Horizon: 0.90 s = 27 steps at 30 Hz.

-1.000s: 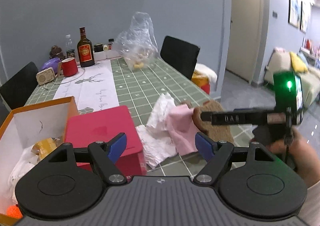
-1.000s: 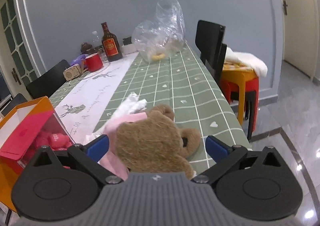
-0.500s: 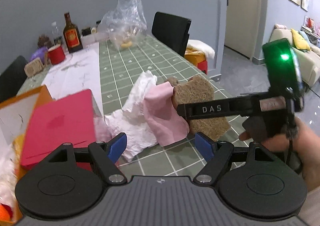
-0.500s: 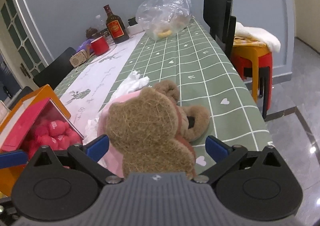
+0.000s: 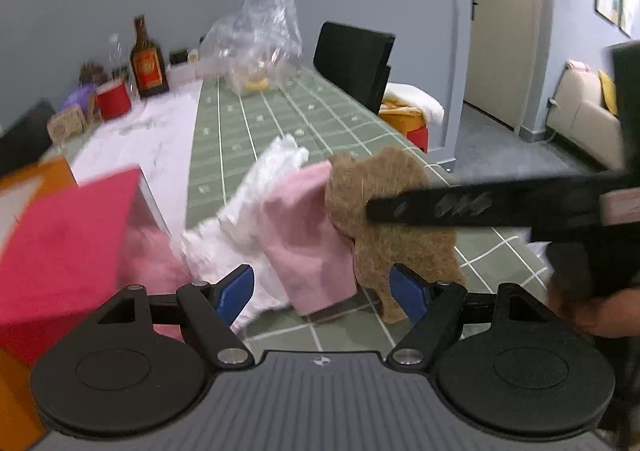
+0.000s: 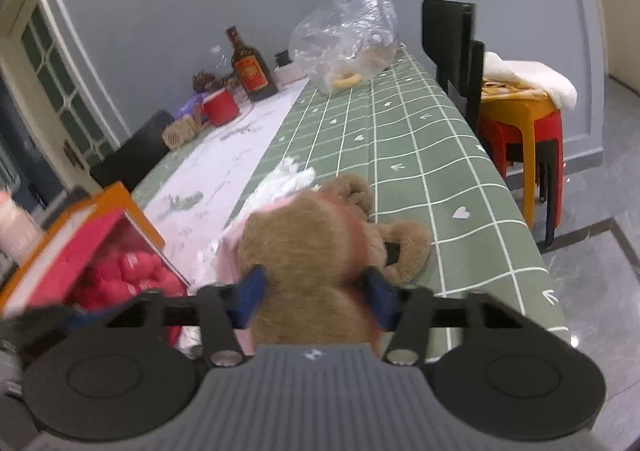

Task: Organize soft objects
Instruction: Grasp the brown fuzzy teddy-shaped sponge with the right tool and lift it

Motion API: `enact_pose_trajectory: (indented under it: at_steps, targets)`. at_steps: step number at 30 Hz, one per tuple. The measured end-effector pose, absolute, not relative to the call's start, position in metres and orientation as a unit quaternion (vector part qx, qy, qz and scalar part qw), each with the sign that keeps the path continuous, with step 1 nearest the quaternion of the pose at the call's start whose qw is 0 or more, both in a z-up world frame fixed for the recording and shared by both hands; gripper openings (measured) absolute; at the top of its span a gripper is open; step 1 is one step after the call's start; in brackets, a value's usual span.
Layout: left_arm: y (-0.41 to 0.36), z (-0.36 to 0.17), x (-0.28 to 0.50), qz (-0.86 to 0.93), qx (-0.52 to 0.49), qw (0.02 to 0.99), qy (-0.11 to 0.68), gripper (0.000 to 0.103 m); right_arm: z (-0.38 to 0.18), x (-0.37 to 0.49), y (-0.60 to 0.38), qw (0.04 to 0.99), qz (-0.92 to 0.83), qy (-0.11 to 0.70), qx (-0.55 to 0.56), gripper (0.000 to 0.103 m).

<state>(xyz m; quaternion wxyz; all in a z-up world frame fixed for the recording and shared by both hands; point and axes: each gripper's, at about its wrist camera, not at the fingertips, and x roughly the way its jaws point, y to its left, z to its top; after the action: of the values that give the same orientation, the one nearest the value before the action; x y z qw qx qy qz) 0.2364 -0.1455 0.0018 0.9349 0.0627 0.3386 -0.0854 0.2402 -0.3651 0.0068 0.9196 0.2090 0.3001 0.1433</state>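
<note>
1. My left wrist view: my left gripper [image 5: 322, 289] hangs with jaws spread on nothing, above a pink cloth [image 5: 306, 235] beside the brown teddy bear [image 5: 394, 227] on the near table [image 5: 280, 123].
2. My right wrist view: my right gripper [image 6: 314, 291] has its blue fingers [image 6: 250, 291] pinching the bear [image 6: 308, 247]; only here do red balls [image 6: 128, 271] show in the orange box [image 6: 136, 207] at left.

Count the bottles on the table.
2. A dark bottle with a red label at the far end; a clear plastic bottle just left of it. Others may hide behind the plastic bag.
</note>
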Motion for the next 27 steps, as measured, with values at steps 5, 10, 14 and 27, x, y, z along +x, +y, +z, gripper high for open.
enact_pose_trajectory:
  at_steps: [5, 10, 14, 27]
  targets:
    - [-0.141, -0.011, 0.245, -0.073, 0.027, 0.942, 0.328, 0.091, 0.004, 0.241, -0.376, 0.914, 0.136, 0.313, 0.221, 0.062]
    - [-0.132, -0.011, 0.238, -0.067, 0.018, 0.952, 0.299, 0.087, 0.008, 0.240, -0.368, 0.918, 0.143, 0.310, 0.204, 0.081]
    - [-0.138, -0.016, 0.229, -0.061, 0.046, 0.954, 0.291, 0.088, 0.007, 0.241, -0.349, 0.924, 0.133, 0.320, 0.162, 0.084]
    - [-0.130, -0.028, 0.227, -0.082, 0.028, 0.957, 0.276, 0.088, 0.001, 0.241, -0.355, 0.924, 0.132, 0.315, 0.173, 0.069]
